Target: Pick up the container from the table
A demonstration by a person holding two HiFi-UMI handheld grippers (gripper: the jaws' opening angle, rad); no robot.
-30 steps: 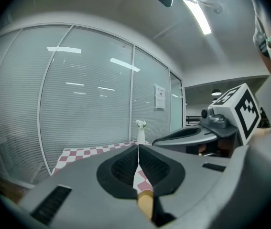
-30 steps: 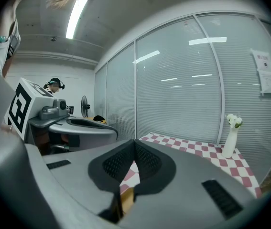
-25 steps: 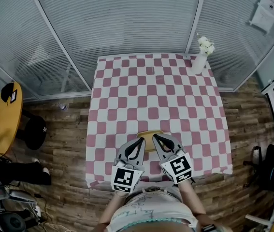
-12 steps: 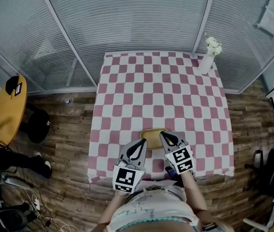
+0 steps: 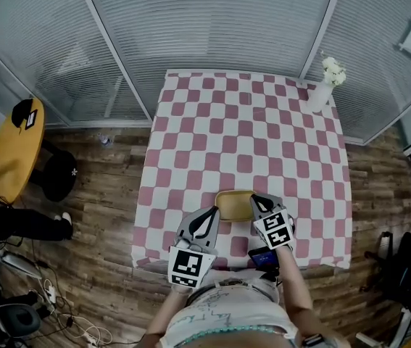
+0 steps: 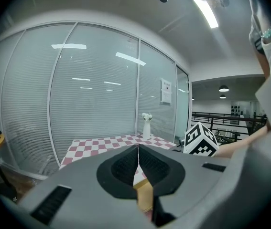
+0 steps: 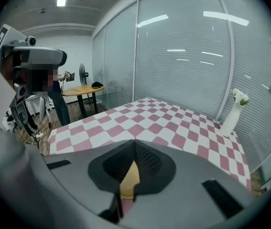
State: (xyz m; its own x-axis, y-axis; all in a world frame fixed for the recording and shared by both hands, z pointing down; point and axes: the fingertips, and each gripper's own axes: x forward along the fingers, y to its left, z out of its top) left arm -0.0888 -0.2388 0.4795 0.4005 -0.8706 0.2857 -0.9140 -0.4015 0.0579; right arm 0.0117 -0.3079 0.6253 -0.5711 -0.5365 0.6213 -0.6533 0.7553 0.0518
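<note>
– Yellow container [image 5: 235, 202], where does it sit?
– On the checked desk [image 5: 191, 143], close to the near edge. In the head view both tools' tips overlap its near corners, so part of its front rim is covered.
– And the left tool [image 5: 214, 211]?
– Its jaws are pressed together with nothing between them. In its own view only a thin strip of the container [image 6: 144, 194] shows through the gap behind the pads. The tool's body hides the rest.
– The right tool [image 5: 254, 198]?
– Closed too, and empty. The same yellow sliver [image 7: 129, 179] shows below its pads.
– Does either one touch the container?
– I can't tell from above.
– What's under the right tool?
– A dark flat object [image 5: 262, 255] at the desk's edge, half covered. I can't make out what it is. The vase [image 5: 320, 95] stands at the far corner, well apart.
</note>
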